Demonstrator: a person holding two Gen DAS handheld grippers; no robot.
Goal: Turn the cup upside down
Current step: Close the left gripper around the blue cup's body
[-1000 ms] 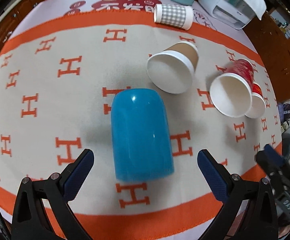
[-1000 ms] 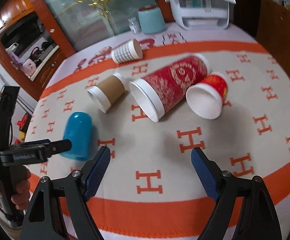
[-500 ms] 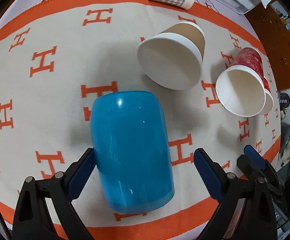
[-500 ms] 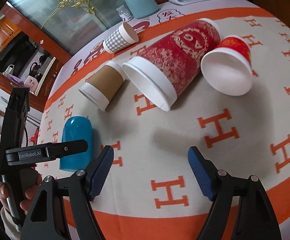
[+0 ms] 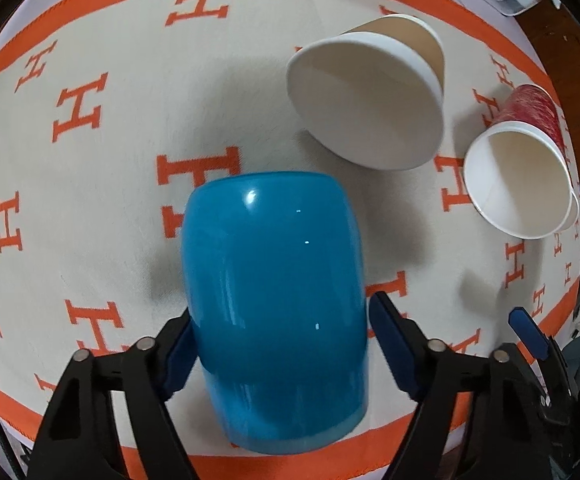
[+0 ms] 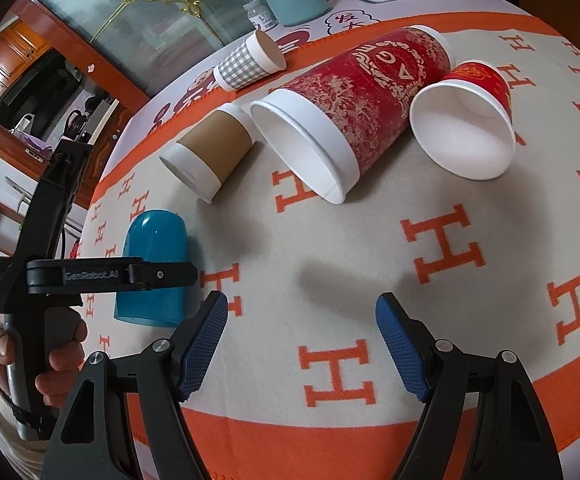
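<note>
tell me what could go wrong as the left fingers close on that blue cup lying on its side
1. The blue cup is glossy and rounded, so it may squirt out from the left gripper or roll away.
2. The brown cup lies close beyond it; a swing during the flip could knock it.
3. The cloth may snag the rim.

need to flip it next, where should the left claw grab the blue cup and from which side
Grip the blue cup across its smooth round wall near the open rim end. It lies on its side with that end toward the left claw, whose fingers already straddle it, so come from the near table edge.
</note>
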